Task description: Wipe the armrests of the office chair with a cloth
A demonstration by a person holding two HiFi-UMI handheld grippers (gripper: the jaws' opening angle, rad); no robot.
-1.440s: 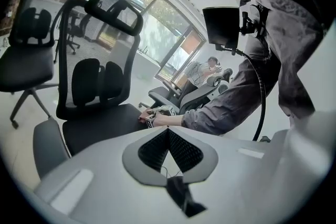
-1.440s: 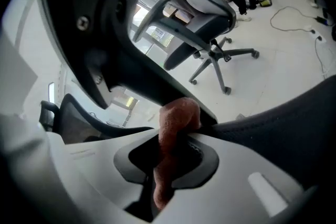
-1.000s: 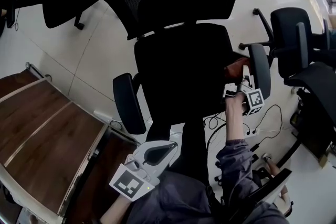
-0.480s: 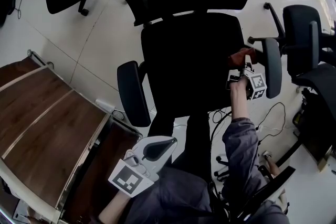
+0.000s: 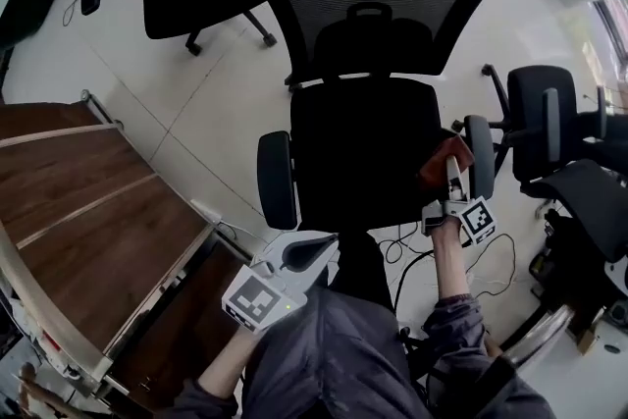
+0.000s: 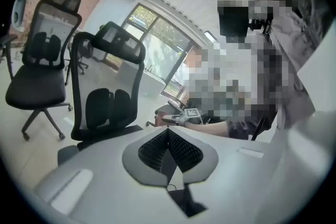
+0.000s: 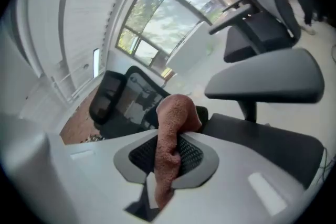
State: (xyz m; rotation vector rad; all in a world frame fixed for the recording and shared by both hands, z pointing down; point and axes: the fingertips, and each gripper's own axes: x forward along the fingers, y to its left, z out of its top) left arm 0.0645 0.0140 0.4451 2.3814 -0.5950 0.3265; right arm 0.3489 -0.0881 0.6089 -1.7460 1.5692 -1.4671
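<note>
Pale floor point(image 5: 196, 93) surrounds the office chair point(image 5: 363, 152). Your cloth point(image 5: 446, 162) is pinched in the right gripper's point(image 5: 452, 180) jaws, just beside the right armrest point(image 5: 481, 157). Lay it flat on the pad and draw along its length with steady pressure. Your left gripper point(image 5: 316, 248) hangs low, jaws pressed together, empty.

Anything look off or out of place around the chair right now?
Nothing stands out. The cloth is clamped in the right gripper beside an armrest of the office chair; the left gripper is shut and empty.
</note>
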